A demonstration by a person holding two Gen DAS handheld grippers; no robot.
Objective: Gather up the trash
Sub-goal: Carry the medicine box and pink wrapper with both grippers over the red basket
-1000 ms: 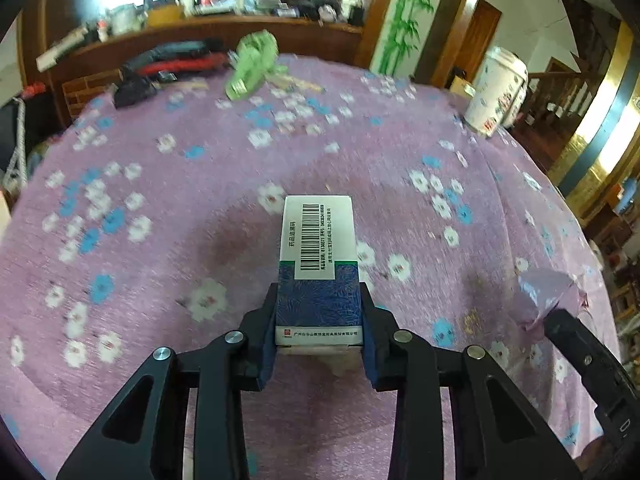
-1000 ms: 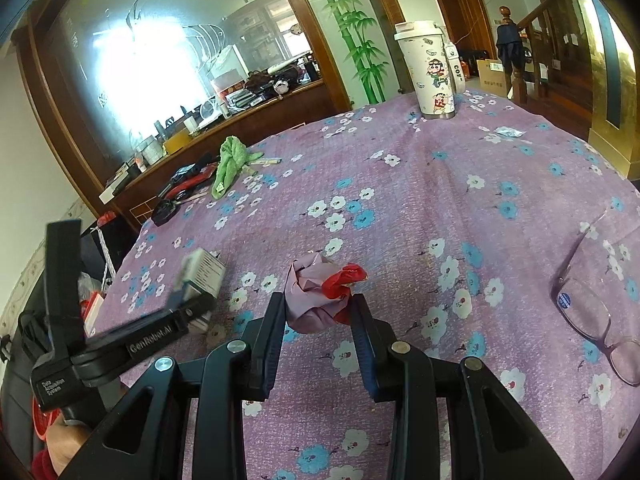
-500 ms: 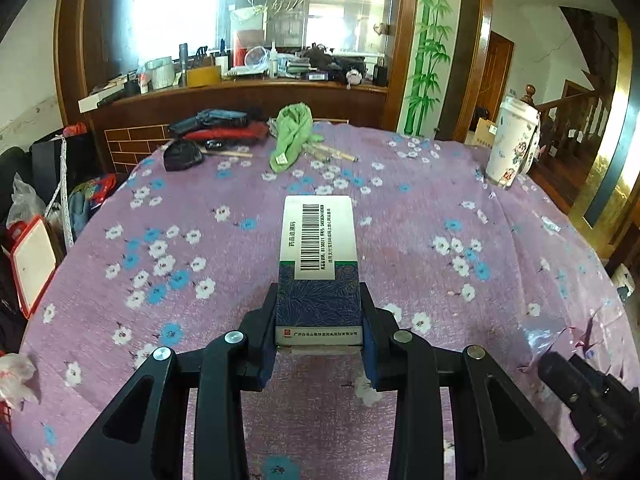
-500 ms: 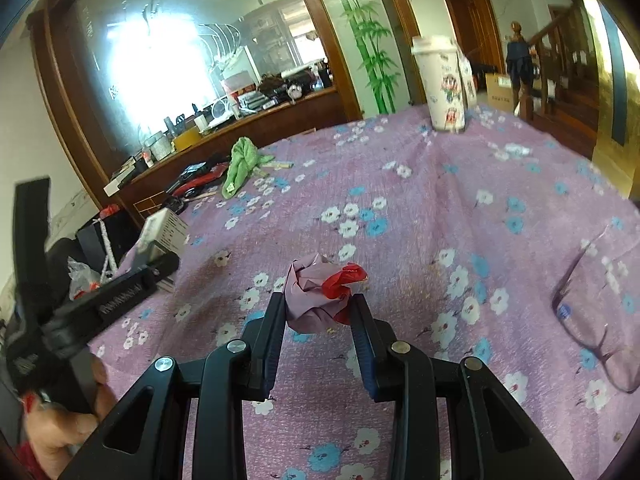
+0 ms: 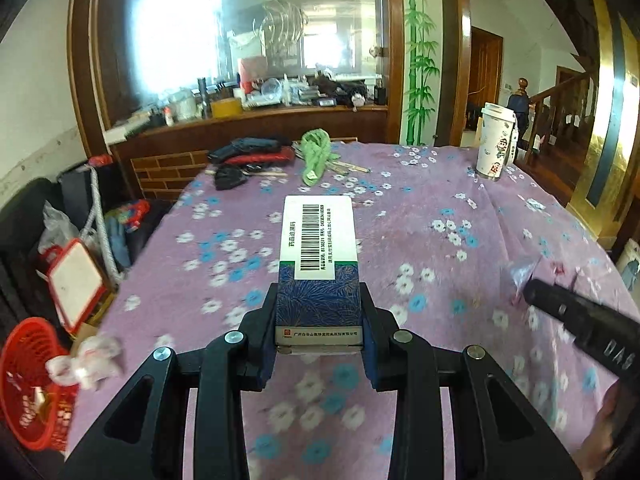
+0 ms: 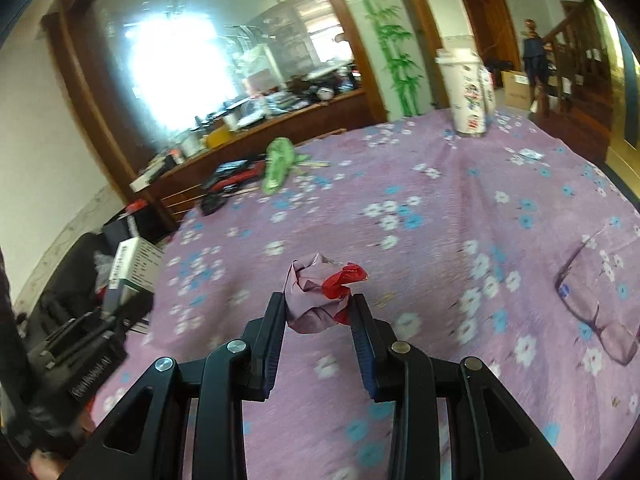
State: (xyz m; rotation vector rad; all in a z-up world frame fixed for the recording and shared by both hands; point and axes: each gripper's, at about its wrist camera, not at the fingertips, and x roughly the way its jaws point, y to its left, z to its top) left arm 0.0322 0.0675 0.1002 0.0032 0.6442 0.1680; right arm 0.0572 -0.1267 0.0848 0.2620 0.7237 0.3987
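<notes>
Two grippers up over floral purple worktop [image 5: 440, 208]. Left gripper [image 5: 319, 320]: jaws pinching blue-and-white medicine box [image 5: 319, 256], barcode face up, box held clear of cloth. Right gripper [image 6: 319, 312]: jaws pinching crumpled pink-and-red wrapper [image 6: 320, 288]. Red basket [image 5: 28, 392] low at left, off worktop edge, white scraps at rim. Paper cup [image 5: 496, 140] upright at far right. Eyeglasses [image 6: 596, 300] flat on cloth, right side.
</notes>
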